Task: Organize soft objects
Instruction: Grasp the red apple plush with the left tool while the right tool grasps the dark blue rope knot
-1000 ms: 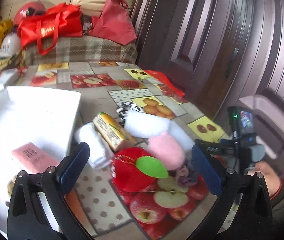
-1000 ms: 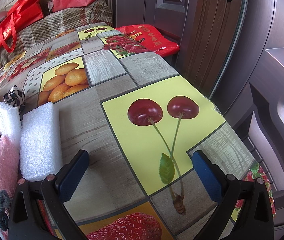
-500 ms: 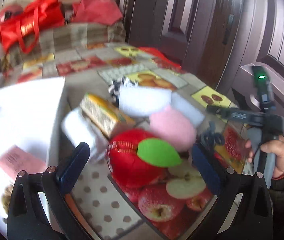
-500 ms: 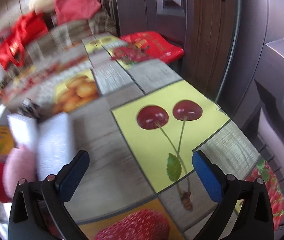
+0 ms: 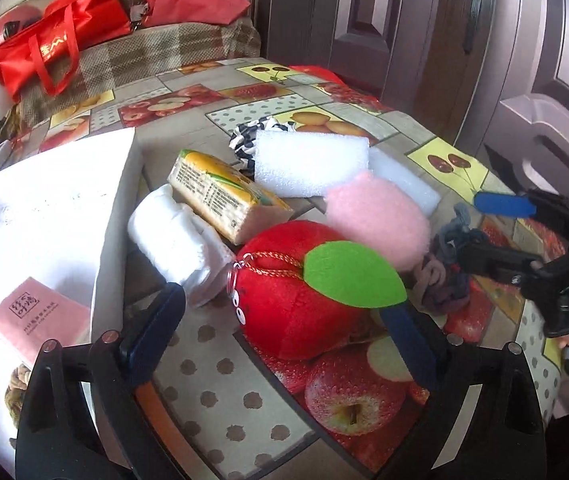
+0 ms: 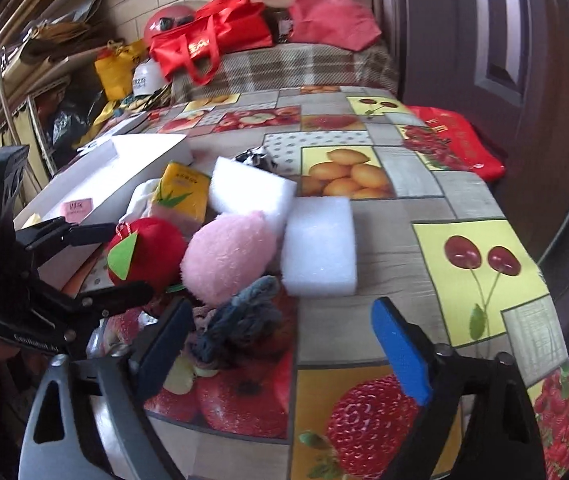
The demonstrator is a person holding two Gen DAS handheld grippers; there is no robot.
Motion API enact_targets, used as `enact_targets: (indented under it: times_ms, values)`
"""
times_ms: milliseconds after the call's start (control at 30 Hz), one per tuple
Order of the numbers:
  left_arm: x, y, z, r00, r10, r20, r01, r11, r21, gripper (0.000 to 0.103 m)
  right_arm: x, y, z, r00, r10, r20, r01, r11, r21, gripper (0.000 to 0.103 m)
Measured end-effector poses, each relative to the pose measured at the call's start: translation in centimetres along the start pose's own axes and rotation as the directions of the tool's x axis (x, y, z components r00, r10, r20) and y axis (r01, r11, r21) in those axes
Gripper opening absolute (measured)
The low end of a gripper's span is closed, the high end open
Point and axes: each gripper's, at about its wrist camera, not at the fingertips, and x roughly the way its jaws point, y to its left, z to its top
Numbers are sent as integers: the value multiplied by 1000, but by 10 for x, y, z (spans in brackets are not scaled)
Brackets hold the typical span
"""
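Nothing is gripped yet: both tongs, left (image 5: 284, 332) and right (image 6: 288, 348), are closing, jaws apart; the red plush apple (image 5: 296, 288) is framed between the left tongs, unsorted.

both tools closing: left tool (image 5: 284, 332), right tool (image 6: 284, 356).

a lived-in home, likely a storage corner by the entry: a worktop (image 6: 424, 200) under a fruit-print oilcloth, dark panelled doors (image 5: 424, 40), a plaid-covered couch (image 6: 284, 68) heaped with red shopping bags (image 6: 212, 44), cluttered shelves (image 6: 12, 92) alongside.
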Motion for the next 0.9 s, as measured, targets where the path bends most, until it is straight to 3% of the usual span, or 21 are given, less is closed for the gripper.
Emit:
enact_targets:
  times_ms: [167,200,233,333,400,567,733,900]
  values:
    - [5,-8,4,1000,6,-2,-6,999,37,92,31,1,-3,987,128,-99,-125,992,31,53]
    - [5,-9,4,1000,5,1,-5,999,44,73,33,2,-3,981,161,-112,-158,987,40,40]
    - [7,-9,4,1000,-22,-9,22,999,40,62,31,4,-4,978,181,-105,-178,983,34,32]
    - [3,-4,4,998,-66,1,66,998,24,61,21,7,-8,980,178,-91,-177,984,14,24]
    - [-2,-4,3,998,-62,23,61,998,17,61,11,2,-11,984,166,-61,-164,986,32,21]
    - [-19,-4,3,992,-60,107,60,998,6,61,-32,-9,-5,978,157,140,-169,983,76,21]
    - [-46,-6,4,974,-18,228,14,1000,22,61,-66,0,7,928,189,322,-212,977,37,21]
    - [-72,6,6,953,29,301,-28,1000,-10,61,-75,13,22,893,202,402,-229,973,20,21]
